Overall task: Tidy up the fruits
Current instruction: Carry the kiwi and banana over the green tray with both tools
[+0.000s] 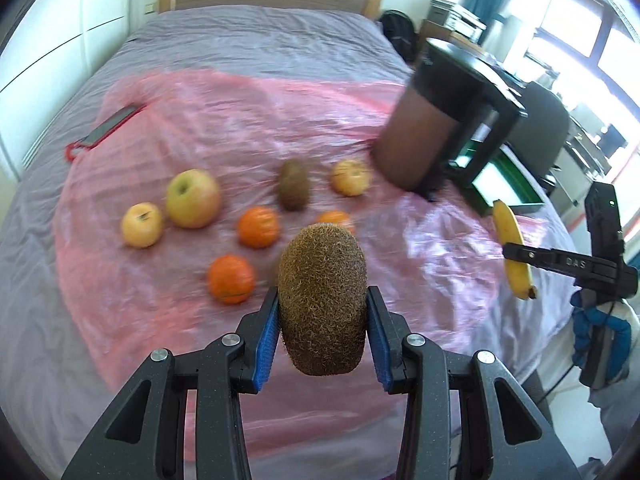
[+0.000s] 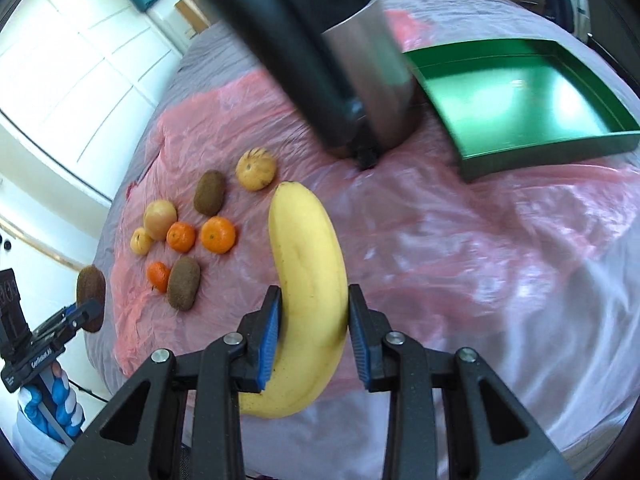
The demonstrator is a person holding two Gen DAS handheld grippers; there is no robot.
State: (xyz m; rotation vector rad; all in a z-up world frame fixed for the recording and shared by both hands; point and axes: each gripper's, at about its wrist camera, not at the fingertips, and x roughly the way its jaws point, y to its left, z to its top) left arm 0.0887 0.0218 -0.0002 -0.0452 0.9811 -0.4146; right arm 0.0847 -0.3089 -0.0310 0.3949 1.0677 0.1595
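While I am reading "DAS" on the right gripper in the left view, my left gripper is clamping a kiwi upright over the pink sheet, long axis pointing away from the camera. My right fingers are closing on a banana, its length running forward toward the kettle. Only the right view is showing the inside of the green tray and a kiwi lying beside a mandarin.
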